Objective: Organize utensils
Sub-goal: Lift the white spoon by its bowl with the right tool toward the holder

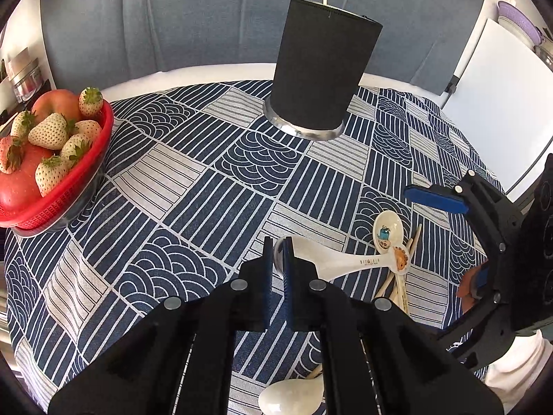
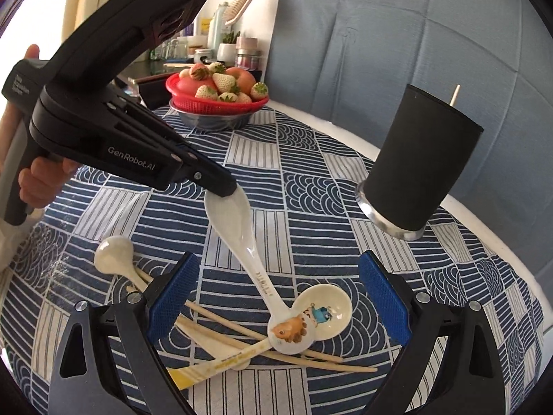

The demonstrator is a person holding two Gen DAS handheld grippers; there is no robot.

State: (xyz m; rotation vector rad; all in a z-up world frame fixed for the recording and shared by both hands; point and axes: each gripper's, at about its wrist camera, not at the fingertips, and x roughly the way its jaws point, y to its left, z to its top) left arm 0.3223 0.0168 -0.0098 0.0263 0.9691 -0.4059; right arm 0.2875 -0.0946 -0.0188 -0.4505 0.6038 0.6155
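One white ceramic spoon (image 2: 238,238) sits clamped by its bowl in your left gripper (image 1: 278,259); your right gripper (image 2: 276,297) hovers, jaws apart.

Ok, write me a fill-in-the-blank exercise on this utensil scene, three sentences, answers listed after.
1. The left tool is shut on the bowl end of a white ceramic ____.
2. The right tool hangs ____ above the chopsticks and the cartoon-printed spoon.
3. The fruit sits in a ____ basket at the table's edge, across from the black utensil holder.

Missing words: spoon; open; red
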